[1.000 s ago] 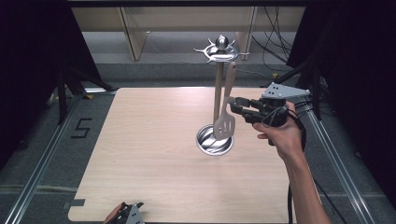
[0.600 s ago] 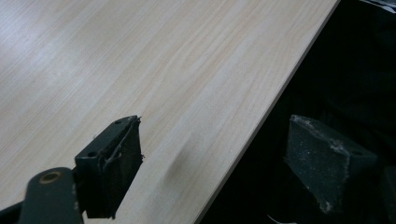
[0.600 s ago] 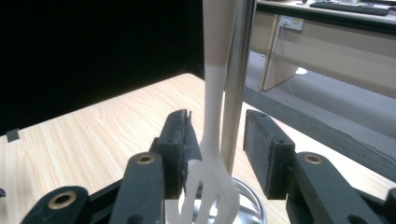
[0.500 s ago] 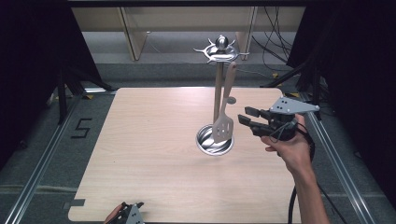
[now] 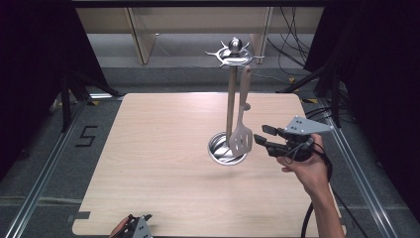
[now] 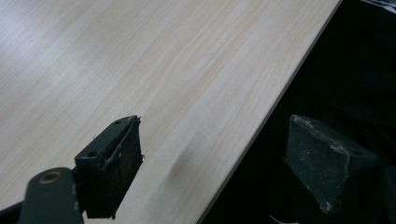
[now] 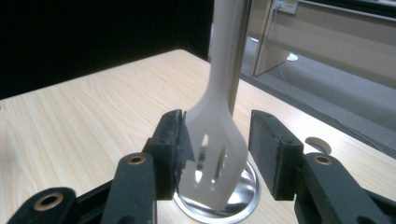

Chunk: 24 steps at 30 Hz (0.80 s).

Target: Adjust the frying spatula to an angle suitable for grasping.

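A metal utensil stand (image 5: 231, 99) rises from a round steel base (image 5: 220, 154) on the wooden table (image 5: 158, 148). A pale slotted spatula (image 5: 241, 136) hangs from the stand's top hook ring (image 5: 234, 52), its blade just above the base. My right gripper (image 5: 261, 136) is open just right of the blade, held by a hand. In the right gripper view the spatula blade (image 7: 212, 149) shows in the gap of the right gripper (image 7: 219, 135), untouched by the right pad (image 7: 268, 149). My left gripper (image 5: 134, 228) rests low at the table's near edge; it is open (image 6: 219, 158).
The table's near edge (image 6: 261, 126) runs between the left gripper's jaws, with dark floor beyond it. A cable (image 5: 309, 220) trails from the right gripper along the forearm. Wooden shelving legs (image 5: 141, 39) stand behind the table.
My right gripper has drawn back from the spatula, moving right and toward the person. The spatula stays hanging on the stand. The left gripper has not moved.
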Each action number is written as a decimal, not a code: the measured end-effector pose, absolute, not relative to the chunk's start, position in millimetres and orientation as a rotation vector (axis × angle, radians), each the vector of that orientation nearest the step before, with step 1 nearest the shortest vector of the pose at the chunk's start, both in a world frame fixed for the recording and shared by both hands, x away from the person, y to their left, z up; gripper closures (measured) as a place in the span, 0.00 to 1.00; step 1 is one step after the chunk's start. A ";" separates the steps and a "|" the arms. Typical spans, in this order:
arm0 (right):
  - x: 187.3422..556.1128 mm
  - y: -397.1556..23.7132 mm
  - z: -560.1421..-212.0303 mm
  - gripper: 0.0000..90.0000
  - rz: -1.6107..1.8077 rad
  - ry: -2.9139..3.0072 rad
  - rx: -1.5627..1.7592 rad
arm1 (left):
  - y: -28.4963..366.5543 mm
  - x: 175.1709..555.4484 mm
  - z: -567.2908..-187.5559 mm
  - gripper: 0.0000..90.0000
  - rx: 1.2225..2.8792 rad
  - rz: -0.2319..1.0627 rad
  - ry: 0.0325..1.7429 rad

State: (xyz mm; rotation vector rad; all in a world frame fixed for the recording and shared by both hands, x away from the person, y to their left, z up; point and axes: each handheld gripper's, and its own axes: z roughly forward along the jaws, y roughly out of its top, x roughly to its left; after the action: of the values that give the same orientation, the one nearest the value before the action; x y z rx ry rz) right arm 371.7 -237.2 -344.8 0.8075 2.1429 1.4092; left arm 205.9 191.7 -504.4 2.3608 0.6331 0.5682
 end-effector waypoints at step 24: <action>358.2 -255.5 -382.2 0.49 1.301 2.223 0.957 | 190.6 207.6 -502.2 0.20 2.368 0.567 0.622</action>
State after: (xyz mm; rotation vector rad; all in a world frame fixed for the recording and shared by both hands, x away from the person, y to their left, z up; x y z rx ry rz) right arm 358.2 -255.5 -382.2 0.9568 2.2233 1.3009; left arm 207.6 190.6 -502.2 2.3678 0.6221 0.5667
